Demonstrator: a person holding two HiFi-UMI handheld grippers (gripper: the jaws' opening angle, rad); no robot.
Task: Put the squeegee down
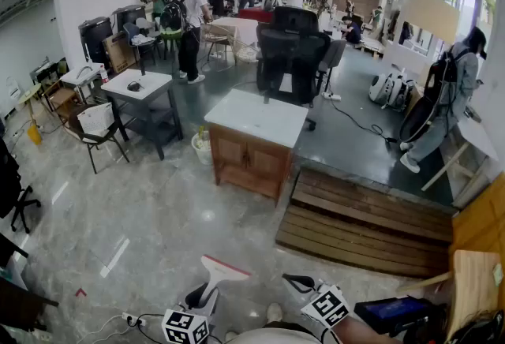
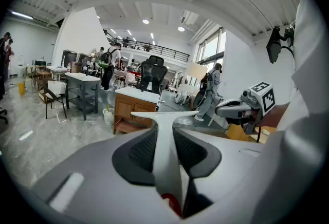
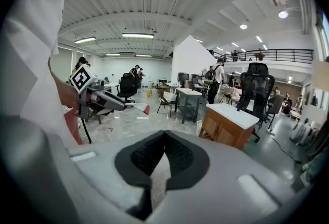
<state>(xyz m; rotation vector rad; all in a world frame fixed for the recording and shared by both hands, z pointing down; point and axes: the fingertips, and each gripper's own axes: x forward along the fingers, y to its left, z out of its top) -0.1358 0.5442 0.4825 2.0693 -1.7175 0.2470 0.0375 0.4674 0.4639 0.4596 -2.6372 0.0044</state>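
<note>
The squeegee is white with a red-edged blade and is held up above the floor at the bottom of the head view. My left gripper is shut on its handle. In the left gripper view the white handle runs between the dark pads, with the T-shaped head pointing away. My right gripper hangs beside it to the right, shut and empty; its pads meet at the tips. From the right gripper view the left gripper and the squeegee's red tip show at the left.
A wooden cabinet with a white top stands ahead on the grey stone floor. A wooden pallet lies to its right, a grey table and folding chair to its left, a black office chair behind. Several people stand farther back.
</note>
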